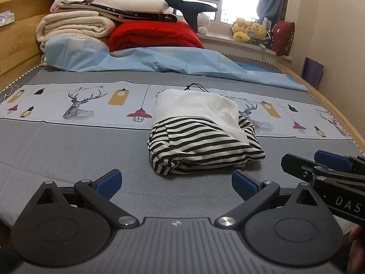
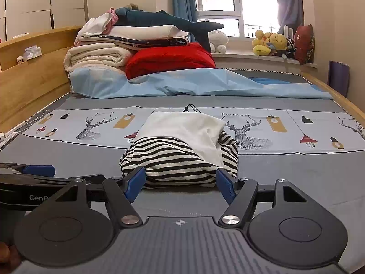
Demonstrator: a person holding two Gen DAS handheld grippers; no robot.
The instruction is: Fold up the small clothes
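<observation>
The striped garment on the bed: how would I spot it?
Start at the bed's grey mattress cover. In its middle, before the deer-print band, lies the folded garment. Its black-and-white stripes under a plain white part appear on nothing else there.

Wooden bed frame [image 2: 27, 77], bright window [image 2: 237, 6] behind it, blue curtains [image 2: 182, 4] beside window, cream walls [image 2: 342, 22]

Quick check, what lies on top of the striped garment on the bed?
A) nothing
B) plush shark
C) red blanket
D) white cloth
D: a white cloth drapes over the far part of the folded black-and-white striped garment, while both claws sit open in front of it.
</observation>
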